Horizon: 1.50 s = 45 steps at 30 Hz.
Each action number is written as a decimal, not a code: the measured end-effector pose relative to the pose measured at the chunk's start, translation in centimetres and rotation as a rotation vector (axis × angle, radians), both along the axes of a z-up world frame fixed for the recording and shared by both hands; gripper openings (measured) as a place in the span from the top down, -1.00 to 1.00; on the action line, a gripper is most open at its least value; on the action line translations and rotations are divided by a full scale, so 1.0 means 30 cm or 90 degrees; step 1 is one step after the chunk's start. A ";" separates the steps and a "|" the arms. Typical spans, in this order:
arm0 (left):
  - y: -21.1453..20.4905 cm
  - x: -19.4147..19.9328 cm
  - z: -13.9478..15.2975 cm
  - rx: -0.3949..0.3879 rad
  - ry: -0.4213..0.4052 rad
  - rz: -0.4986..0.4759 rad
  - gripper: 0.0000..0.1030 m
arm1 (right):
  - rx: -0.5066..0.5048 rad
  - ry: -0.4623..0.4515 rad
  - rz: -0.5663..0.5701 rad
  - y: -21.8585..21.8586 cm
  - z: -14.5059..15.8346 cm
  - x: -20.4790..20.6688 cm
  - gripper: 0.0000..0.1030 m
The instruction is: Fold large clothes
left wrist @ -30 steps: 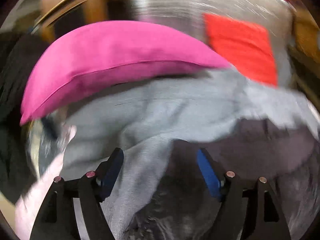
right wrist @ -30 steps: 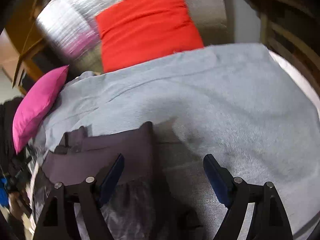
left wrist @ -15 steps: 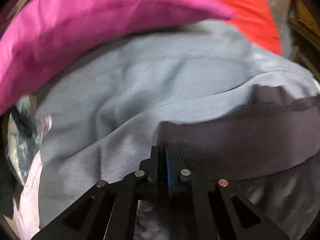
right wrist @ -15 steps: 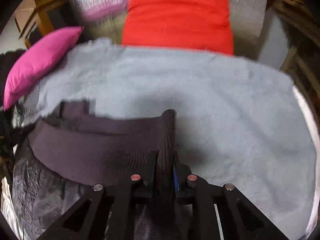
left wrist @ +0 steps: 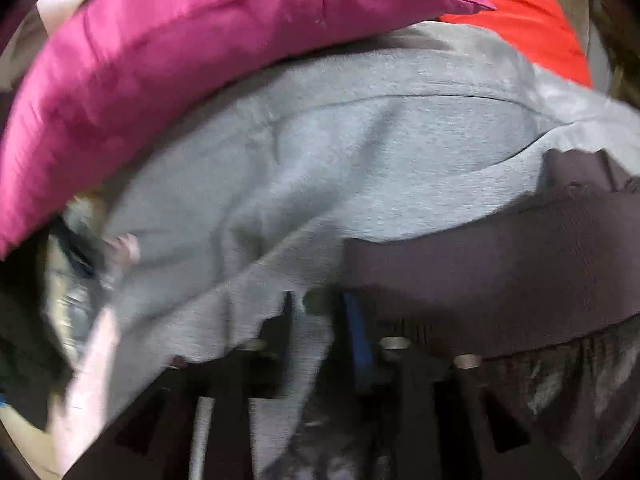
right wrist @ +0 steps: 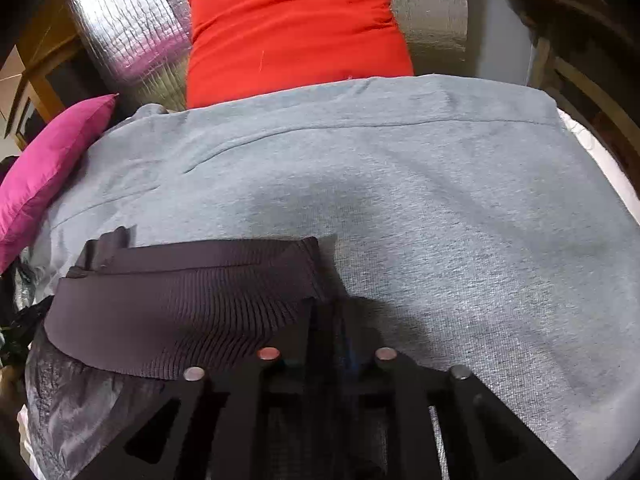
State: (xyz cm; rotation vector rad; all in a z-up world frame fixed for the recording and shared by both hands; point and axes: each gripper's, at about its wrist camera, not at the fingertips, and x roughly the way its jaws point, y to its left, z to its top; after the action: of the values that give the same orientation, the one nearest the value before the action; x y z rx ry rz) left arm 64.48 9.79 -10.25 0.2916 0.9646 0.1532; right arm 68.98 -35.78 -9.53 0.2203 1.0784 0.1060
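A dark garment with a wide ribbed purple-brown waistband [right wrist: 180, 300] lies on a grey fleece cloth [right wrist: 440, 208]. My right gripper [right wrist: 328, 320] is shut on the right end of the waistband. In the left wrist view the waistband [left wrist: 500, 280] runs off to the right, and my left gripper [left wrist: 320, 320] is shut at its left end, with a fold of the grey cloth [left wrist: 320, 160] caught between the fingers. The garment's shiny dark lower part [right wrist: 80, 408] hangs below the band.
A pink cushion [left wrist: 160, 72] lies close on the left, also seen in the right wrist view [right wrist: 48, 168]. A red cushion [right wrist: 292, 28] leans on a silver quilted backrest [right wrist: 128, 32]. Wooden furniture [right wrist: 580, 92] stands at the right.
Both grippers were open over the waistband a second ago and have shut on its two ends. The left gripper has since moved closer to the pink cushion.
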 end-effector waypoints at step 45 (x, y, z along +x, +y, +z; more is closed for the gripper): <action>-0.332 -0.682 0.068 -0.106 -0.046 0.003 -0.76 | -0.043 -0.047 0.073 0.261 0.155 -0.795 -0.90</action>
State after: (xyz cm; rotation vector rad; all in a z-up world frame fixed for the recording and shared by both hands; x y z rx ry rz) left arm 44.01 -0.18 -8.22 0.1297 0.9001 0.0861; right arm 45.13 -27.95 -4.87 0.0923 1.0187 0.1795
